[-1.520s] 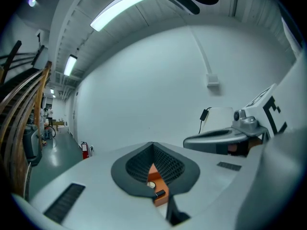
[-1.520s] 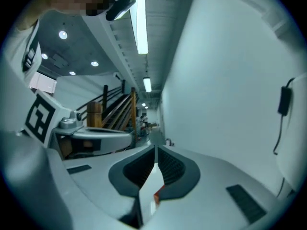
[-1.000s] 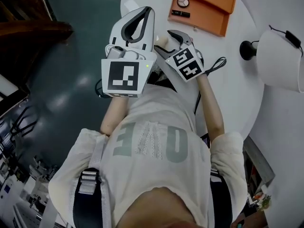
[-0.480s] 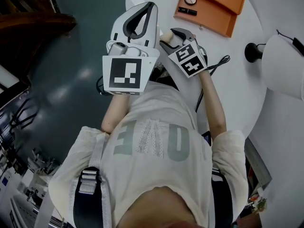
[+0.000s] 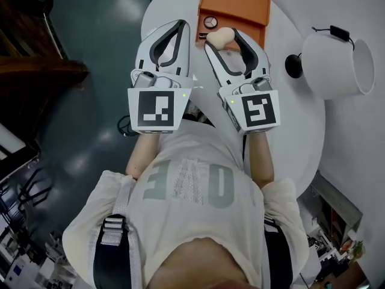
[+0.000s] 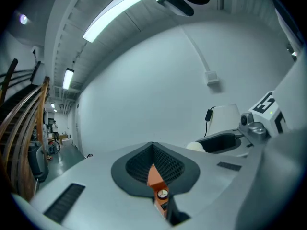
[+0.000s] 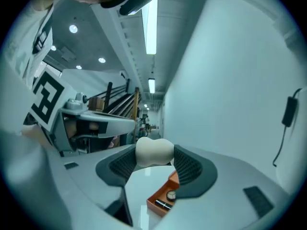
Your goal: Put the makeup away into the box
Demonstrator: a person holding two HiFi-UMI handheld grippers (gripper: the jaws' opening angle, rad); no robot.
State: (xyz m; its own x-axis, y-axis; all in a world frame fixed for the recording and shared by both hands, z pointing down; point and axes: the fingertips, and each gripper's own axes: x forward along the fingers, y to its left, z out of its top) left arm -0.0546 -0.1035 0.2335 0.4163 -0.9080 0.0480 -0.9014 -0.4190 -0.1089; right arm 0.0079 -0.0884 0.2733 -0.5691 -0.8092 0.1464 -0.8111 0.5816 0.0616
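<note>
Bright ceiling strip light (image 6: 125,9) overhead; fisheye views darken at edges.

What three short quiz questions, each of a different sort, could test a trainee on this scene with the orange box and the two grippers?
1. True or false: the orange box already holds a round compact.
2. Multiple choice: what is between the jaws of the right gripper? A) a lipstick B) a beige sponge C) nothing
3. Fill in the missing word: the box lies on a round white ____.

Key
1. True.
2. B. The jaws are closing and their pads press on the sponge.
3. table.
</note>
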